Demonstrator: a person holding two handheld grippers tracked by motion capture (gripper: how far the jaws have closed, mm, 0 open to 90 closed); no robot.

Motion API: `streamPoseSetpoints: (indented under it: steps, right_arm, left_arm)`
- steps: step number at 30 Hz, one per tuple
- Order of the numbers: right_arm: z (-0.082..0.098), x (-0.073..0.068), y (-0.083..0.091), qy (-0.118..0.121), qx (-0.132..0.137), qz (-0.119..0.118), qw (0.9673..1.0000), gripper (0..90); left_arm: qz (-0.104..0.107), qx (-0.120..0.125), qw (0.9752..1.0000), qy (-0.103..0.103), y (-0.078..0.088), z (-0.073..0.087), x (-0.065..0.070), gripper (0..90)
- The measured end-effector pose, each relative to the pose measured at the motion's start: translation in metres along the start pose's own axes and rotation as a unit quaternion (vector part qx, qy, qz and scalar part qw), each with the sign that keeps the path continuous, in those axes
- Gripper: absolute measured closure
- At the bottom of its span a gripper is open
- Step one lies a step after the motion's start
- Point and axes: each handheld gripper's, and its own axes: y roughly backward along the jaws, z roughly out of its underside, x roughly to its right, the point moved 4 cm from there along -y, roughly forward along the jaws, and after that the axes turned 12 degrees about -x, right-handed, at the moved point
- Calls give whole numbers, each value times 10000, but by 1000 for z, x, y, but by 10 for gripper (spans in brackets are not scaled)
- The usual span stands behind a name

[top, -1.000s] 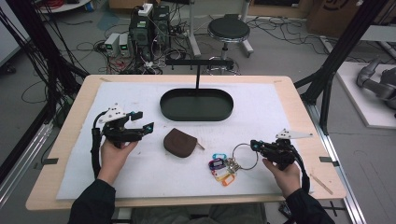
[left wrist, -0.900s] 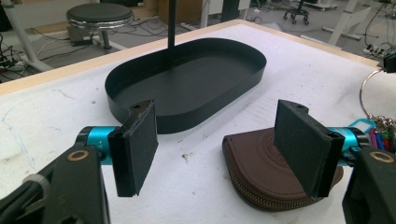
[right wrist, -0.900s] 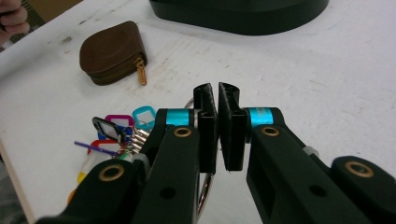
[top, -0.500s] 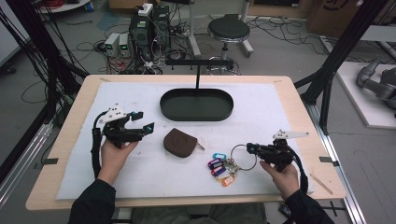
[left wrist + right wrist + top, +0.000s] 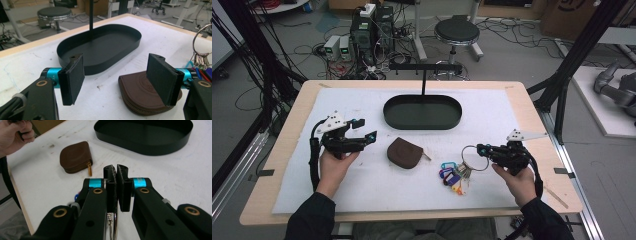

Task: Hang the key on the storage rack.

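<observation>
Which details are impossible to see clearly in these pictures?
- Silver key ring with coloured key tags: in the right gripper view, the right gripper shut on the ring hides most of it.
- Tag lettering: too small in the high view.
- Brown zipped leather pouch: in the left gripper view, one pad of the open left gripper covers part.
- Black oval tray: cut off by the top edge of the right gripper view.
</observation>
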Motion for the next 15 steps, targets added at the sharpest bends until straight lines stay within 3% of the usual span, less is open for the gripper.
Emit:
streamPoseSetpoints:
  steps: [15]
  right_arm:
    - [-59,3,14,599,94,-18,9982,880]
  left_arm:
    - [224,95,9997,-52,14,-1,15,307]
